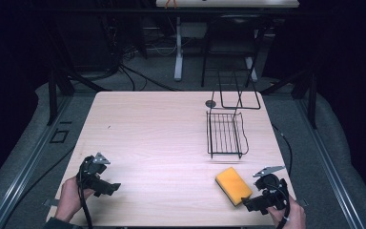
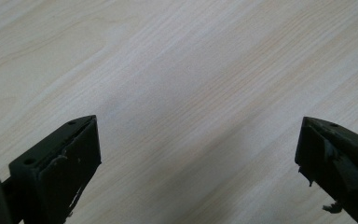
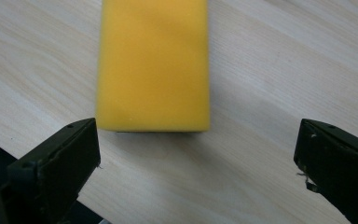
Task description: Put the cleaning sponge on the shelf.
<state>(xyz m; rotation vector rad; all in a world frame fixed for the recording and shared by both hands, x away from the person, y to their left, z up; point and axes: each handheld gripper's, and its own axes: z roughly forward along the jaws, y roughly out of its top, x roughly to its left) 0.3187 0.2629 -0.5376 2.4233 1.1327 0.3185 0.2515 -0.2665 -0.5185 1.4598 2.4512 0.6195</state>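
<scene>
Near the desk's (image 1: 171,143) front right corner, the right tool (image 1: 249,204), jaws wide apart, is pointing at a yellow sponge (image 1: 233,185) that is lying flat just ahead; it looks light and squashy, best pinched across its narrow sides. The left tool (image 1: 110,187), jaws also apart, is hovering over bare wood by the front left edge. Farther back on the right a wire rack (image 1: 226,134) is standing, leaving open room across the middle.

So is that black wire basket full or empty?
Empty. In the high view, the wire basket shows only bare table through its bars, and the yellow sponge lies outside it, nearer the person.
</scene>
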